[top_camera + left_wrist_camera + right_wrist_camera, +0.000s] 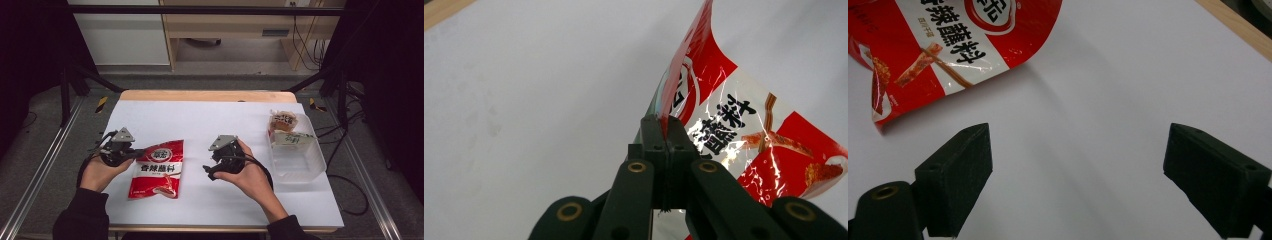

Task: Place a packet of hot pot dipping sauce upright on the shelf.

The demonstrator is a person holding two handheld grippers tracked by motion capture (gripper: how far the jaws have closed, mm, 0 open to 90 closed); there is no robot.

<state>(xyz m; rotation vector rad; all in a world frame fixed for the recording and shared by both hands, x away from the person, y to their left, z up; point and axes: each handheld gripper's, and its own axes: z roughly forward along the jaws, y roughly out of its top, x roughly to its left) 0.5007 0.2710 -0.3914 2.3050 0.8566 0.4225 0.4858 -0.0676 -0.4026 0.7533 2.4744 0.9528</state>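
The left tongs (665, 131) are clamped tight on the upper edge of the red seasoning packet (158, 169), which lies on the white worktop (210, 120). The right tongs (1078, 170) gape wide, empty, just beside it. Well apart sits a clear plastic container (298, 159) beside a wrapped snack (283, 120).

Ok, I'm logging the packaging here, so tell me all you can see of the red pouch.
The red seasoning pouch is glossy crinkled film, red and white with black Chinese characters and printed food pictures. It looks flat and sealed. The left gripper pinches its upper left edge, lifting that side, while its lower end rests on the white table.
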